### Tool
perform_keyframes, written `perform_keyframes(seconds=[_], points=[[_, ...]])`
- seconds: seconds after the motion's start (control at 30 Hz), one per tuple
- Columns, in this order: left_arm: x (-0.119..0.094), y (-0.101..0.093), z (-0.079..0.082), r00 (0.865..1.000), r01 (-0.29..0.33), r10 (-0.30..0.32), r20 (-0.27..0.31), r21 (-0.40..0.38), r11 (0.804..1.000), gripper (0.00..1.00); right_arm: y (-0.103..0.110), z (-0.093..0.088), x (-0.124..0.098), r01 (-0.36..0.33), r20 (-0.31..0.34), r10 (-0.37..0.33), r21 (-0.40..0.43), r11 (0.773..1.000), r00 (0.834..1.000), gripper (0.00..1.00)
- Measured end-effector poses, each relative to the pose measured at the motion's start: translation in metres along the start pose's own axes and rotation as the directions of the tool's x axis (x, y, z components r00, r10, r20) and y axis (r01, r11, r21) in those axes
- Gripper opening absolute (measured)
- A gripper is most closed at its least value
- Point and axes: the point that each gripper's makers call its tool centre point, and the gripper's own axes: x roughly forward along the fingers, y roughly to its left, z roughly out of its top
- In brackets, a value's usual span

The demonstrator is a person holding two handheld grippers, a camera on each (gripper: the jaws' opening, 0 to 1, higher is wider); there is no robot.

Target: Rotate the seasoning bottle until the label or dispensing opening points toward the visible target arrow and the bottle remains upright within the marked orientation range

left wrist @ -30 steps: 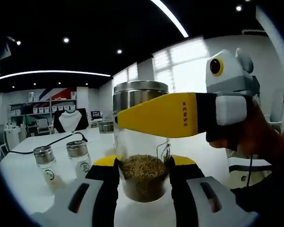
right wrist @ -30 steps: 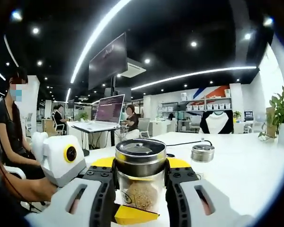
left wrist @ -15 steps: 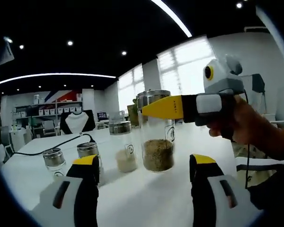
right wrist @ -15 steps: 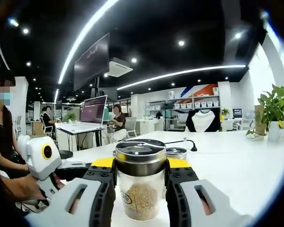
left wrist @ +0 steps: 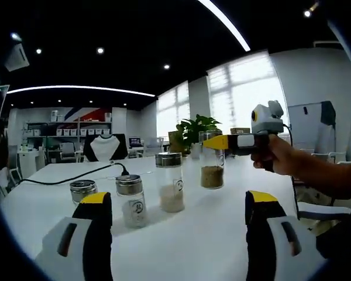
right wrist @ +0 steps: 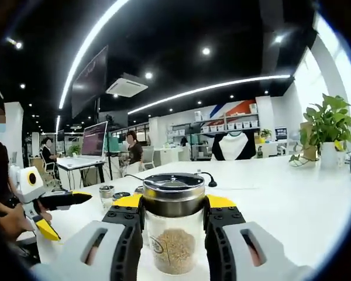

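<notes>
**Right gripper clamps the seasoning bottle; left gripper stands back with jaws apart**

In the right gripper view, the right gripper has both jaws pressed against the sides of the seasoning bottle, just under its metal lid. The bottle stands upright between the jaws, its clear glass showing brown granules in the lower part and a small round logo low on the glass toward the left jaw. The lid's top is too foreshortened to tell whether it has a dispensing opening. The bottle's base is cut off at the bottom edge, so contact with the white table cannot be confirmed. No target arrow can be made out on the table.

In the left gripper view, the left gripper has its jaws spread wide with nothing between them. Well ahead of it and to the right, the same bottle sits on the table, held at lid height by the other gripper's yellow jaw, with a person's hand on the handle. Ahead and between the left gripper's jaws stands a taller jar with pale contents. Nearer the left jaw are two short jars, the further-left one partly hidden behind that jaw. Their labels are too small to read. A black cable runs across the table beyond them. A potted plant stands behind the bottle.
</notes>
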Motion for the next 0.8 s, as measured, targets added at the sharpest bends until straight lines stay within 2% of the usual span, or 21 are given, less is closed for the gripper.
perform_keyframes(seconds=[0.17,0.27,0.37,0.5,0.6,0.63,0.8], points=[[0.001,0.002,-0.002,1.000,-0.006,0.006,-0.013,0.002,1.000,1.00,-0.018,-0.014,0.012,0.013,-0.030,-0.014,-0.045,0.999,0.999,0.38],[0.002,0.000,-0.004,1.000,-0.002,0.002,-0.017,-0.006,1.000,1.00,-0.019,-0.022,0.017,-0.005,-0.059,0.002,-0.049,0.999,0.998,0.38],[0.003,-0.002,-0.005,1.000,0.002,-0.002,-0.023,-0.008,1.000,1.00,-0.023,-0.027,0.025,-0.014,-0.065,0.007,-0.114,0.993,0.998,0.38],[0.004,-0.003,-0.007,0.999,0.004,-0.005,-0.035,-0.003,1.000,1.00,-0.027,-0.036,0.030,-0.023,-0.088,0.012,-0.122,0.992,0.996,0.38],[0.004,-0.003,-0.007,0.999,0.005,-0.005,-0.036,-0.001,1.000,1.00,-0.031,-0.037,0.026,-0.036,-0.064,0.030,-0.093,0.995,0.998,0.38],[0.004,-0.003,-0.008,0.999,0.004,-0.004,-0.039,-0.002,1.000,1.00,-0.031,-0.037,0.025,-0.042,-0.050,0.039,-0.058,0.997,0.998,0.38],[0.005,-0.004,-0.008,0.999,0.002,-0.002,-0.044,0.003,1.000,1.00,-0.033,-0.036,0.025,-0.064,-0.027,0.062,-0.075,0.995,0.998,0.38]])
